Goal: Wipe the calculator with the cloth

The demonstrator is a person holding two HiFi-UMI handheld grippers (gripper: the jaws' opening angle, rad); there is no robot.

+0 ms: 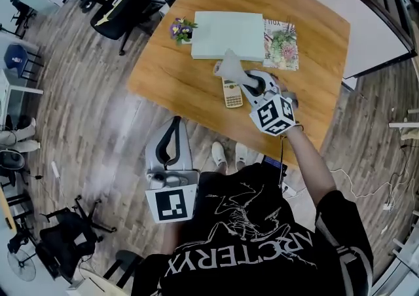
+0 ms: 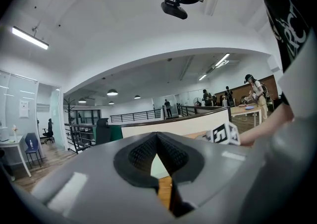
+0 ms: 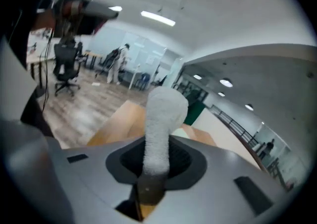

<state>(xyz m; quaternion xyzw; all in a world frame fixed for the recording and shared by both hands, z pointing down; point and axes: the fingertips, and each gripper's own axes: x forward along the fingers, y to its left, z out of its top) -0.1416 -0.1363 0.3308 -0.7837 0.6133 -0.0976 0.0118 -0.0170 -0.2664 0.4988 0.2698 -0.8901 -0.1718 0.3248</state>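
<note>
A cream calculator (image 1: 232, 93) lies flat on the wooden table (image 1: 177, 82) near its front edge. My right gripper (image 1: 245, 78) is shut on a pale grey cloth (image 1: 229, 64), which sticks out of the jaws just above the calculator's far end. In the right gripper view the cloth (image 3: 161, 114) rises as a rolled strip between the pads (image 3: 182, 158), with the right gripper (image 3: 157, 161) tilted upward. My left gripper (image 1: 172, 139) hangs off the table over the floor, shut and holding nothing. Seen in its own view, the left gripper (image 2: 157, 141) points across the room.
A pale green flat box (image 1: 228, 35) lies at the table's far side. A small pot of purple flowers (image 1: 181, 29) stands to its left and a printed magazine (image 1: 281, 44) lies to its right. A black office chair (image 1: 121, 10) stands beyond the table's left corner.
</note>
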